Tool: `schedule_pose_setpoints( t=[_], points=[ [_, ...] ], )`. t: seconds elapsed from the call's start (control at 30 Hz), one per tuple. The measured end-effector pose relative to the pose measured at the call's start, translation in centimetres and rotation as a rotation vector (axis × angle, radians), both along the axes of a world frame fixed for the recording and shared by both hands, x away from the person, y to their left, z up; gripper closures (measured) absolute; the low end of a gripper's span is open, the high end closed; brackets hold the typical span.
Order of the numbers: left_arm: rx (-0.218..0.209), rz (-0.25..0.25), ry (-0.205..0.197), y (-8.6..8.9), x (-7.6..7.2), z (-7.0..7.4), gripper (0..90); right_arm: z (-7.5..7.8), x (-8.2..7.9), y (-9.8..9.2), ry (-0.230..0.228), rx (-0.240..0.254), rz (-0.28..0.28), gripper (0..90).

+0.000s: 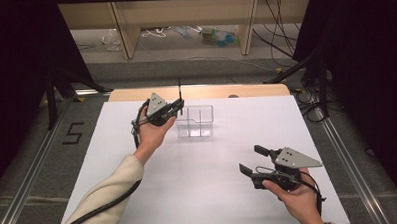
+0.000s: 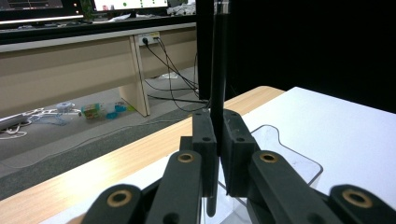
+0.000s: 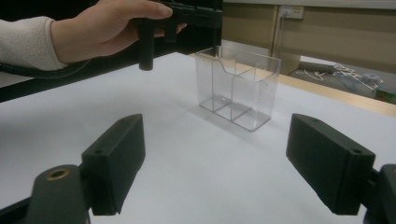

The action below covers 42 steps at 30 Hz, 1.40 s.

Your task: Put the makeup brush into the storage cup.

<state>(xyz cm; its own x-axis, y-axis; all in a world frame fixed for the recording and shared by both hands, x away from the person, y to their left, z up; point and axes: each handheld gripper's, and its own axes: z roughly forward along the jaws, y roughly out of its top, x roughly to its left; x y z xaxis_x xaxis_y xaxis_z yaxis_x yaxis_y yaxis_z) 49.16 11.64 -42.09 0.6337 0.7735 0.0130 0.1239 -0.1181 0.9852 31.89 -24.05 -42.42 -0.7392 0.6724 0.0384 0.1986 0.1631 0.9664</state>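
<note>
Nearest the person, at about five o'clock on the white counter (image 1: 199, 182), the right tool (image 1: 251, 160) hovers with its jaws spread wide and nothing between them. Farther off, at about eleven o'clock, the left tool (image 1: 179, 108) is pinched tight on a thin black pen (image 2: 218, 84), which stands upright between the jaws with its lower tip poking out beneath them. The pen hangs just above the clear plastic organizer (image 3: 238, 86), over its near-left edge; whether the tip is yet inside a compartment cannot be told.

The pen looks light, stiff and smooth, so it could slip or swivel in a loose grip; a hold around the mid-barrel, as here, seems sound. The organizer appears light and rigid, likely to slide or tip on the slick surface if nudged, and is best taken by a wall.

Beyond the counter's wooden far edge lie grey floor, loose cables, scattered oddments and pale desk legs, with dark curtains on both sides.
</note>
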Motion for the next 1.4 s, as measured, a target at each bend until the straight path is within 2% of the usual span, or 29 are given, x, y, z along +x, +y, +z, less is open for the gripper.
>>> schedule_pose_setpoints(
  t=[0.1,0.13,0.47,0.5,0.53,0.57,0.6,0.93,0.97,1.0,1.07,1.4],
  points=[
    [-0.001,0.003,0.004,0.0,0.0,-0.1,85.2,0.0,0.0,0.0,0.006,0.001,0.002,20.7],
    [-0.001,0.003,0.003,0.0,0.1,-0.2,85.1,0.0,-0.2,0.0,0.036,0.000,0.003,20.7],
    [-0.002,0.006,0.013,0.1,0.2,-0.5,85.0,0.0,-0.2,0.0,0.030,-0.009,-0.006,20.6],
    [-0.003,0.007,0.014,0.1,0.2,-0.5,85.0,0.0,0.0,0.0,0.006,-0.014,-0.007,20.6],
    [-0.002,0.007,0.014,0.1,0.2,-0.5,85.0,0.0,0.0,0.0,0.003,-0.015,-0.007,20.6],
    [-0.005,0.008,0.015,0.1,0.2,-0.6,85.1,0.0,-0.2,0.0,0.027,-0.011,-0.006,20.6],
    [-0.006,0.009,0.018,0.1,0.2,-0.6,85.0,0.0,-0.2,0.0,0.028,-0.010,-0.007,20.6],
    [-0.001,0.009,0.023,0.1,0.3,-0.9,85.0,0.0,-0.2,0.0,0.028,-0.011,-0.006,20.6],
    [0.001,0.009,0.024,0.1,0.2,-0.9,84.9,0.0,0.0,0.0,0.006,-0.015,-0.007,20.6],
    [0.003,0.009,0.025,0.1,0.2,-0.9,84.9,0.0,0.0,0.0,0.005,-0.015,-0.007,20.6],
    [0.003,0.008,0.025,0.0,0.2,-1.0,84.9,0.0,-0.2,0.0,0.032,-0.011,-0.004,20.6],
    [0.005,0.006,0.030,0.0,0.3,-1.2,84.9,0.0,-0.2,0.0,0.037,-0.015,0.000,20.5]
  ],
)
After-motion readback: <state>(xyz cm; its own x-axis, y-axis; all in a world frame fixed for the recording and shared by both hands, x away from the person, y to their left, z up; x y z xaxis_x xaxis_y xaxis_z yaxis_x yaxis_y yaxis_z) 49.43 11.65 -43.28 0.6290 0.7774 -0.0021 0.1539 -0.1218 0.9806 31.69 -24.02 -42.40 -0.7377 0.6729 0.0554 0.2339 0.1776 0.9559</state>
